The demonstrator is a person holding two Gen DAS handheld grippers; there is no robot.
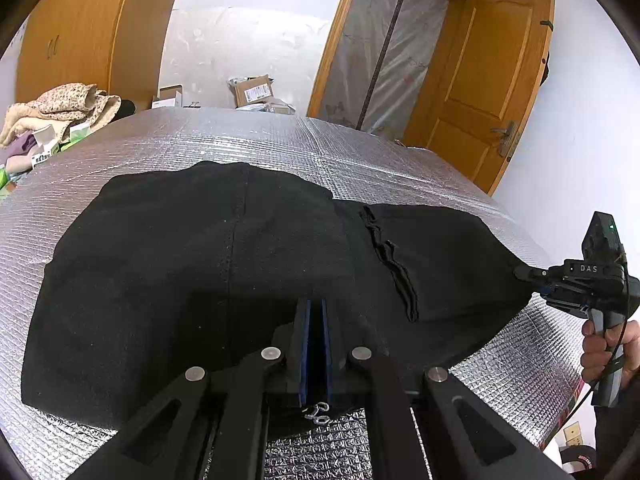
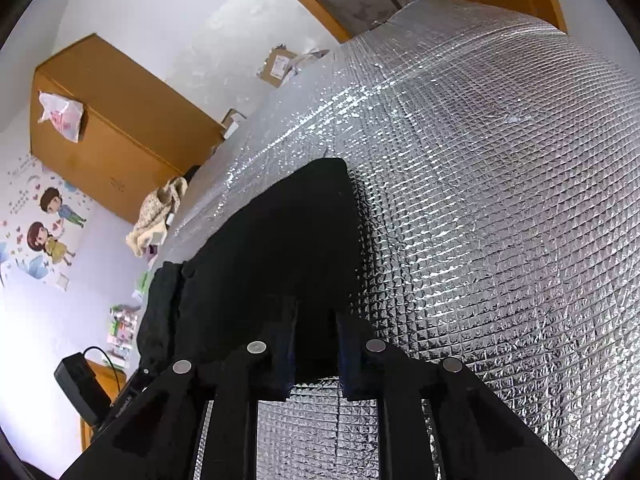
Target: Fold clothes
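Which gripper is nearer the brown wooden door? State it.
Right. The right gripper grips the black garment at the corner on the side of the wooden door; the left gripper pinches the near edge midway, farther from the door.

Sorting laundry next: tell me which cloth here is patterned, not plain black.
The floral blanket heaped beyond the foil mat's far-left corner; the black garment is plain.

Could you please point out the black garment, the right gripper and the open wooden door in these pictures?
black garment (image 1: 168, 264): left wrist view, flat middle of cloth.
right gripper (image 1: 524, 273): left wrist view, fingertips pinching the garment's corner.
wooden door (image 1: 492, 80): left wrist view, upper panel.
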